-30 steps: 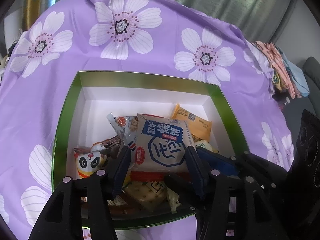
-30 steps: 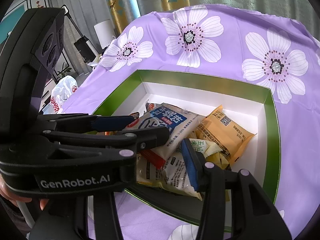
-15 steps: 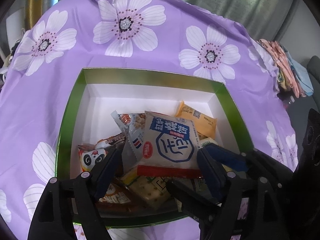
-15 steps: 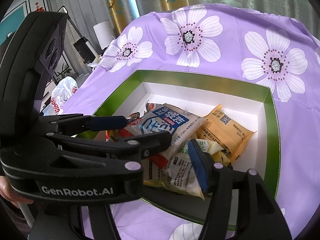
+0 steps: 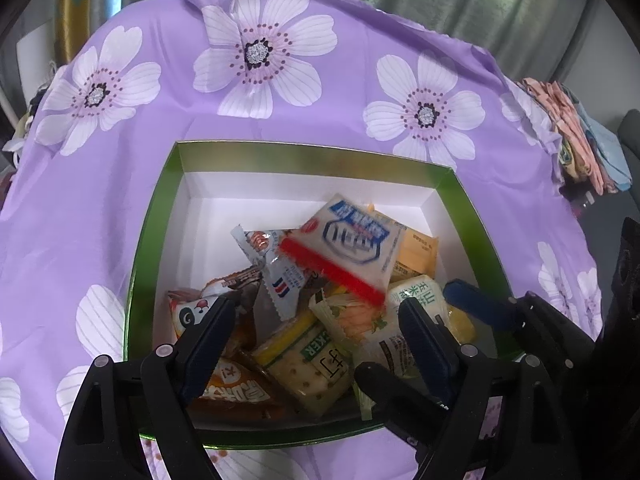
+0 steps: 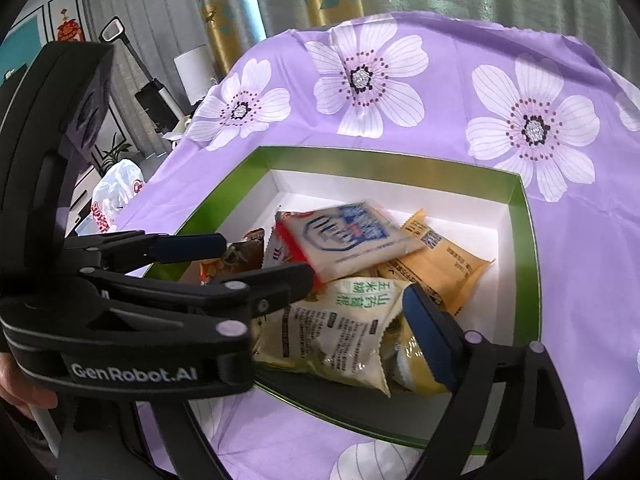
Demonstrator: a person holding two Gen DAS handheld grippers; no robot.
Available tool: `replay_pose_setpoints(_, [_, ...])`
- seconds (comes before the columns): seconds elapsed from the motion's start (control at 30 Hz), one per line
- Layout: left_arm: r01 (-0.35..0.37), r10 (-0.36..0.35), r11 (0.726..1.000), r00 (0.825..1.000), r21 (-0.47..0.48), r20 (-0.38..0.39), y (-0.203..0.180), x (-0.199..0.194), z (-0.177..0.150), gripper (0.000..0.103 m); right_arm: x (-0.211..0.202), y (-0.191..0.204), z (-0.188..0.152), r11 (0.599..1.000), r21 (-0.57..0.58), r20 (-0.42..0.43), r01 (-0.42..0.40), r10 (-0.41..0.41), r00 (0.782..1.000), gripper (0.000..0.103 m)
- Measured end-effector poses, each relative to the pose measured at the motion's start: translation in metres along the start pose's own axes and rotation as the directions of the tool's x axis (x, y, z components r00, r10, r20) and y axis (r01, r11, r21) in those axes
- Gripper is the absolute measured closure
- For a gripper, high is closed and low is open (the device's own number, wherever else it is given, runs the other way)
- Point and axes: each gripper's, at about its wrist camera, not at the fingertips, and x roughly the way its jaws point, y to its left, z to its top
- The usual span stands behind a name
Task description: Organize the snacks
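Note:
A green-rimmed box (image 5: 156, 240) (image 6: 528, 280) with a white inside holds several snack packets. A white and blue packet with a red edge (image 5: 352, 240) (image 6: 352, 236) lies tilted and blurred on top of the pile, clear of both grippers. My left gripper (image 5: 316, 336) (image 6: 260, 258) hangs over the near side of the box, its jaws opening, with only loose packets below them. My right gripper (image 6: 332, 312) is beside it, jaws also opening, over a green and white packet (image 6: 340, 320). Its left finger is hidden behind the left gripper; its blue pad (image 5: 476, 304) shows at the right.
The box sits on a purple cloth with white flowers (image 5: 256, 52) (image 6: 532, 128). Folded fabrics (image 5: 576, 140) lie at the table's right edge. A white plastic bag (image 6: 116, 200) and curtains stand beyond the left edge. A hand (image 6: 20, 380) holds the left gripper.
Both grippers' jaws have widened. The white and blue packet has left the left gripper's jaws and dropped farther back onto the pile, turning as it went. Neither hand has shifted.

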Motion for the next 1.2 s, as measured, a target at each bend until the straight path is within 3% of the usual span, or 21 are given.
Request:
replay_pose_setpoints(0.03, [-0.002,0.002,1.0,1.0,0.002,0.001,0.0,0.0,0.0,0.018,0.0,-0.001,-0.001,1.0,0.003,-0.002,0.002,-0.002,1.0,0.016])
replay_pose_setpoints(0.1, [-0.009,0.009,1.0,1.0,0.006,0.004,-0.002,-0.001,0.0,0.001,-0.001,-0.001,-0.001,1.0,0.003,-0.004,0.005,-0.005,1.0,0.016])
replay_pose_setpoints(0.7, [-0.061,0.06,0.998,0.995,0.004,0.083,-0.004,-0.044,-0.002,0.001,-0.025,0.005,-0.001,0.998,-0.016,0.017,0.057,-0.057,0.998,0.005])
replay_pose_setpoints(0.83, [-0.041,0.042,0.999,0.994,-0.016,0.101,-0.002,-0.061,-0.006,0.001,-0.04,0.009,-0.001,0.997,-0.029,0.037,0.078,-0.077,0.996,0.004])
replay_pose_setpoints(1.1, [-0.097,0.1,0.995,0.987,-0.032,0.125,-0.008,-0.105,-0.012,0.001,-0.087,0.021,0.001,0.989,-0.063,0.09,0.131,-0.126,0.988,0.001])
replay_pose_setpoints(1.2, [-0.152,0.153,0.988,0.978,-0.015,0.145,-0.014,-0.122,-0.015,0.001,-0.103,0.026,0.002,0.988,-0.065,0.108,0.143,-0.135,0.985,0.001])
